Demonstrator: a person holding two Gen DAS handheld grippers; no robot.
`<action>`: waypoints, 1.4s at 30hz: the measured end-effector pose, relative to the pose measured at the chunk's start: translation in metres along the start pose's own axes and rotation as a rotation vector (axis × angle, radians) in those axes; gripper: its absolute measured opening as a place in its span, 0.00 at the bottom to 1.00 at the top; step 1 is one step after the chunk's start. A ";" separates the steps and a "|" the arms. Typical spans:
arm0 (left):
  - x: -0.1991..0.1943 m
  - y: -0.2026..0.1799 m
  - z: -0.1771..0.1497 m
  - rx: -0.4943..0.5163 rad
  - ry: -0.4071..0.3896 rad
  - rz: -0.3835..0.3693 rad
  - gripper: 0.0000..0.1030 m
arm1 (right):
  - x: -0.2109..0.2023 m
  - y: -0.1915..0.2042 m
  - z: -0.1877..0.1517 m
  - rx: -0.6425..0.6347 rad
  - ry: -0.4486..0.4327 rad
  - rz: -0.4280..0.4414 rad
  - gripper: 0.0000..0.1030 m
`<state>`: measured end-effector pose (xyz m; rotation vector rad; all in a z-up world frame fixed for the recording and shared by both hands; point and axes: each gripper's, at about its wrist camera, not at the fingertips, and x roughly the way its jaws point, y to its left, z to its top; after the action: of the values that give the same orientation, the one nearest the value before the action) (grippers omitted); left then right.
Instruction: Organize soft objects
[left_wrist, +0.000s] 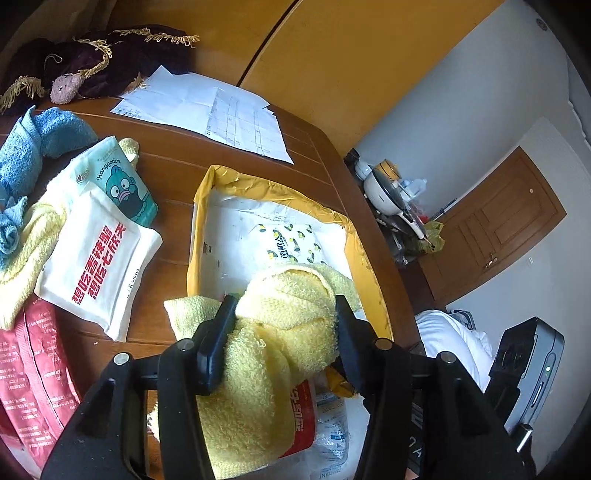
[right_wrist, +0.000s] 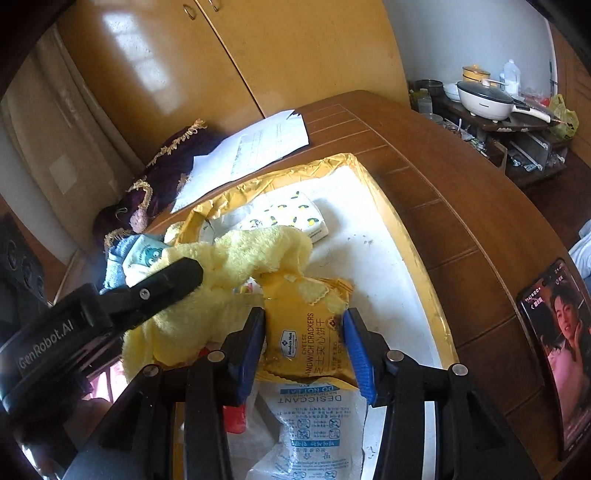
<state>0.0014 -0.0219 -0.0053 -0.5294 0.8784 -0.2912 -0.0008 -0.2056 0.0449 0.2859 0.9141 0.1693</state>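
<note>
Yellow towel (left_wrist: 280, 317) is pinched between the left gripper (left_wrist: 286, 314) fingers, bunched up over the near end of the yellow-rimmed tray (right_wrist: 413, 258) on the wooden tabletop (right_wrist: 461, 206). Cheese cracker packet (right_wrist: 308, 339) is gripped by the blue-padded right gripper (right_wrist: 304, 341) fingers inside the same tray, above a desiccant bag (right_wrist: 317, 424). Lemon-print tissue pack (right_wrist: 291, 216) is seen at the tray's far end. Blue towel (left_wrist: 33, 147) and white snack packs (left_wrist: 96, 258) are left outside, beside the tray.
</note>
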 end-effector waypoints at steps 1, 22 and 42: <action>-0.001 0.001 0.001 -0.006 0.005 -0.015 0.52 | -0.003 -0.001 0.000 0.010 -0.009 0.018 0.49; -0.132 0.082 -0.023 -0.069 -0.327 0.157 0.71 | -0.041 0.083 -0.029 -0.177 -0.143 0.306 0.68; -0.169 0.172 -0.038 -0.258 -0.361 0.312 0.71 | 0.028 0.192 -0.081 -0.460 0.128 0.220 0.68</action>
<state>-0.1275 0.1856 -0.0095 -0.6487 0.6358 0.2021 -0.0528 -0.0016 0.0375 -0.0539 0.9412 0.5971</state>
